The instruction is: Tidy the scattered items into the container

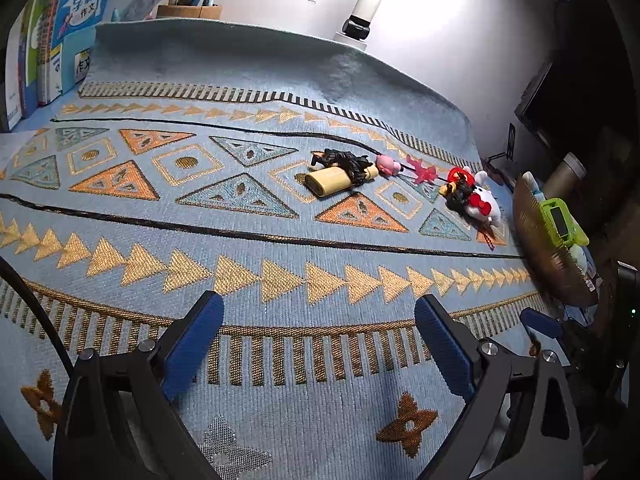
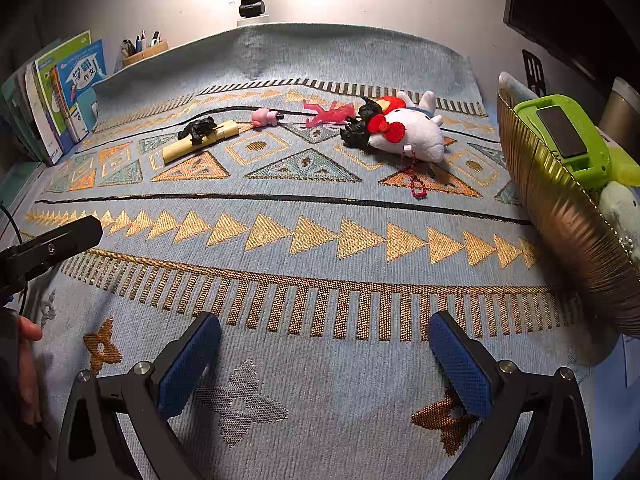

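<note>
Far left: books (image 2: 68, 92) stood upright against the wall, with a wooden pen holder (image 2: 145, 51) behind the raised edge of the blue patterned cloth (image 2: 320, 288) spread over the surface.

Left of centre on the cloth: a yellow cylinder (image 2: 200, 145) lying flat, a small black figure (image 2: 199, 128) resting on top of it. Just beside, toward the right: a small pink pig toy (image 2: 265, 117), then a translucent pink figure (image 2: 330, 114).

Right of centre: a white plush with a red bow (image 2: 412, 136) lying on its side, a second black figure (image 2: 358, 128) touching it on the left, a red bead chain (image 2: 416, 184) trailing toward the camera.

Far right: the gold ribbed container (image 2: 560, 216) at the cloth's edge, already holding a green gadget (image 2: 568, 136) and a pale soft item.

Near edge: left gripper (image 1: 320, 344) low over the cloth, jaws spread wide, nothing between them. Right gripper (image 2: 326, 360) likewise over bare cloth, jaws spread wide and empty. Both well apart from the scattered toys.
</note>
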{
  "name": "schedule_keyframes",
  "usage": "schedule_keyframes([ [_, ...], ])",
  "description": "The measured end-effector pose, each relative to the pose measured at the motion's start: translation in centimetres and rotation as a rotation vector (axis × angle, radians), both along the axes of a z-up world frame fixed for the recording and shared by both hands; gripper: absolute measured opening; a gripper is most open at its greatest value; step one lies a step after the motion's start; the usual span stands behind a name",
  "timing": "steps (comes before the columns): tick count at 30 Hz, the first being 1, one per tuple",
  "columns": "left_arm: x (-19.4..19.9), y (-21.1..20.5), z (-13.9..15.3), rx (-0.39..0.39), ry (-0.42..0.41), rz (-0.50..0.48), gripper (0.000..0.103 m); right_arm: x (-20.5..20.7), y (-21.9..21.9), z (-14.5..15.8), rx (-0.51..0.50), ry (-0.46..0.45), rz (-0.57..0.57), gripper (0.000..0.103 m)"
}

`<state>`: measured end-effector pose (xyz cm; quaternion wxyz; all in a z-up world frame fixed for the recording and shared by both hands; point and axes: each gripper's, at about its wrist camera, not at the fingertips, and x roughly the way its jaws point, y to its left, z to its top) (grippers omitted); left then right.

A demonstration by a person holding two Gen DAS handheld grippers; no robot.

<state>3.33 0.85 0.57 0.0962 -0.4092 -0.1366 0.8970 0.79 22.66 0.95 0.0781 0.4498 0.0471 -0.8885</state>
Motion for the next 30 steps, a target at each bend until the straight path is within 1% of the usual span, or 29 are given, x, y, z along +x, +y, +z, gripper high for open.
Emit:
schedule_keyframes([
  [3,-0.09,0.18,-0.01,-0.009,-0.003,-0.008,0.099,0.02,-0.03,-0.01,0.0,0.0,0.0,0.103],
  [13,-0.03,0.08,0.03,0.001,-0.002,-0.009,0.1,0.02,-0.06,-0.06,0.0,0.0,0.0,0.103],
  [19,-0.1,0.47,0.16,-0.015,-0.006,-0.015,0.101,0.02,-0.07,-0.06,0.0,0.0,0.0,0.103],
  [30,-0.11,0.76,0.19,-0.018,-0.008,-0.019,0.102,0.07,-0.01,-0.05,0.0,0.0,0.0,0.103],
])
